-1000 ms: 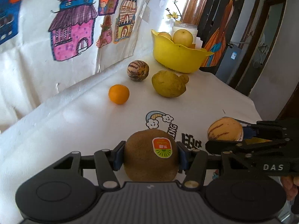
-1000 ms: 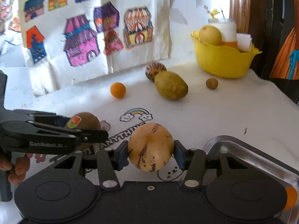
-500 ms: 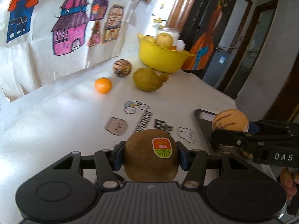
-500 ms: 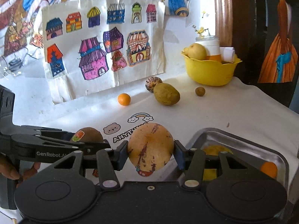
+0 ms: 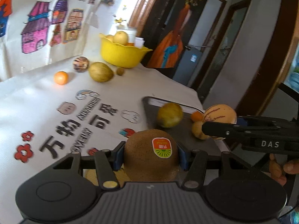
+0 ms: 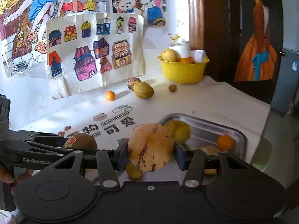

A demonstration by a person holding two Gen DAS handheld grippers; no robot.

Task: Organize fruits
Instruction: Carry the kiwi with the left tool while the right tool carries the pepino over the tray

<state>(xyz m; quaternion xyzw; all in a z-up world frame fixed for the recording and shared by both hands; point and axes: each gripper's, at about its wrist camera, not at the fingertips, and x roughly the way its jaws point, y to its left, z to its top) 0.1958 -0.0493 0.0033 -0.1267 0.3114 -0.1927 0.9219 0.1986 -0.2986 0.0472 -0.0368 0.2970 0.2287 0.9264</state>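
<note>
My left gripper point(image 5: 150, 154) is shut on a brown kiwi point(image 5: 149, 155) with a red and green sticker, held above the near edge of the white tablecloth. My right gripper point(image 6: 150, 152) is shut on a pale yellow melon with purple streaks point(image 6: 150, 146), over the near corner of a metal tray point(image 6: 233, 130). In the left wrist view the same melon point(image 5: 218, 114) hangs over the tray point(image 5: 149, 102). The tray holds a yellow-green fruit point(image 5: 169, 114), a small orange point(image 6: 224, 141) and another pale fruit point(image 5: 198, 130). The kiwi point(image 6: 82, 141) shows left of the melon in the right wrist view.
Far back on the cloth lie an orange point(image 5: 61, 77), a striped round fruit point(image 5: 80, 64), a large green-yellow fruit point(image 5: 101, 71) and a small brown fruit point(image 5: 120, 71). A yellow bowl point(image 5: 121, 55) of fruit stands behind them. The table's right edge runs beside the tray.
Both grippers have pulled back and swung right with their fruit, away from the back of the table. The tray and the fruit in it have come into view under the right gripper.
</note>
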